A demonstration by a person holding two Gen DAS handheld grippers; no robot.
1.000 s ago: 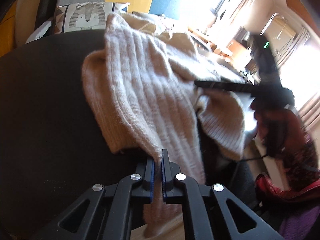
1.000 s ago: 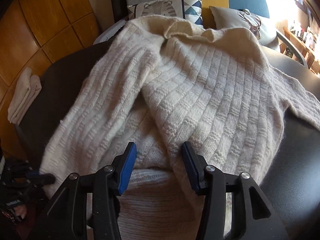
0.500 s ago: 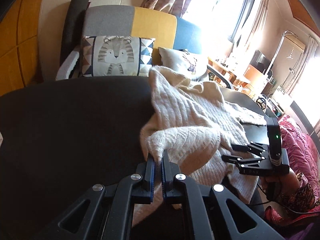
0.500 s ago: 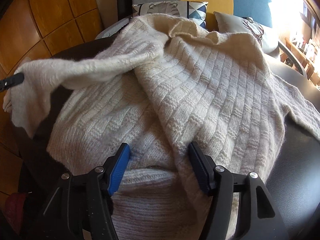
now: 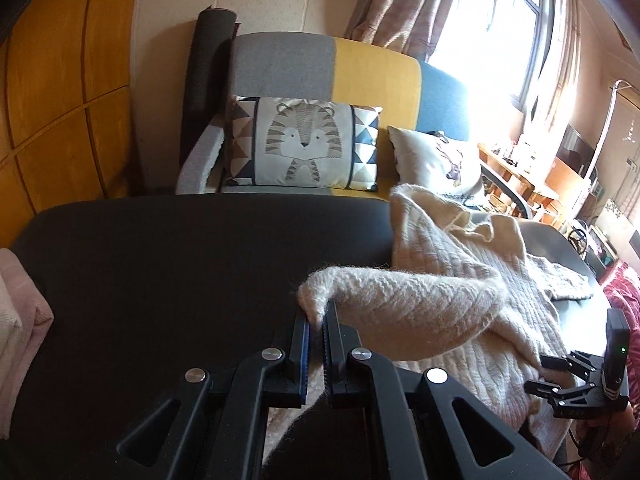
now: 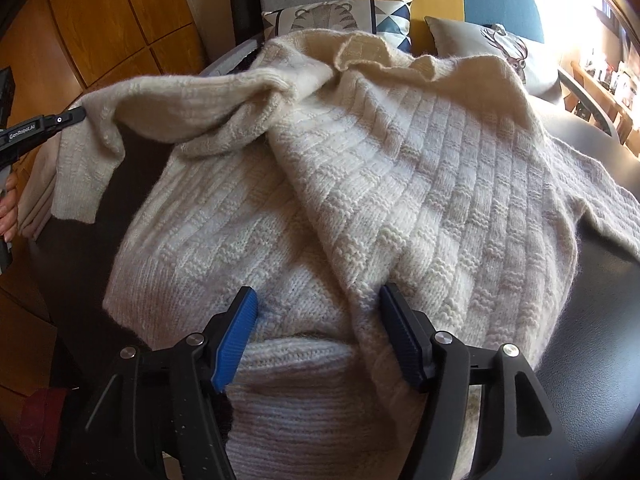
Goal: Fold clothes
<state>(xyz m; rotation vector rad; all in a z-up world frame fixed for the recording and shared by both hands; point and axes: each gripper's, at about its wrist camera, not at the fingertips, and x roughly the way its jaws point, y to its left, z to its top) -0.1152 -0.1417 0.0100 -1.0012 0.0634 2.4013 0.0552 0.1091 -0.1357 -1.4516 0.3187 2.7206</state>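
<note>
Sweater: cream knit sweater [image 6: 400,184] spread over the dark table [image 5: 160,280], toward its right side and far edge in the left wrist view; hem hanging over the near edge in the right wrist view.
Sleeve: one sleeve [image 5: 400,308] lifted clear of the table and stretched out toward the table's left side; cuff end drooping in the right wrist view.
Left gripper: left gripper [image 5: 316,320] clamped tight on a pinch of the sleeve near the cuff, jaws nearly together.
Right gripper: right gripper [image 6: 318,300] with jaws apart at middling width, blue pads not pressing on the knit, poised over the sweater's hem at the near edge.
Left wrist view only: bare dark table surface left of the sweater; tiger cushion [image 5: 304,144] on the sofa [image 5: 372,64] beyond the far edge; bright window [image 5: 492,12]; pink folded cloth [image 5: 16,320] at the table's left edge.
Right wrist view only: ribbed hem and block-pattern knit up close; second sleeve trailing toward the table's right edge; a hand [image 6: 10,200] behind the left gripper.
</note>
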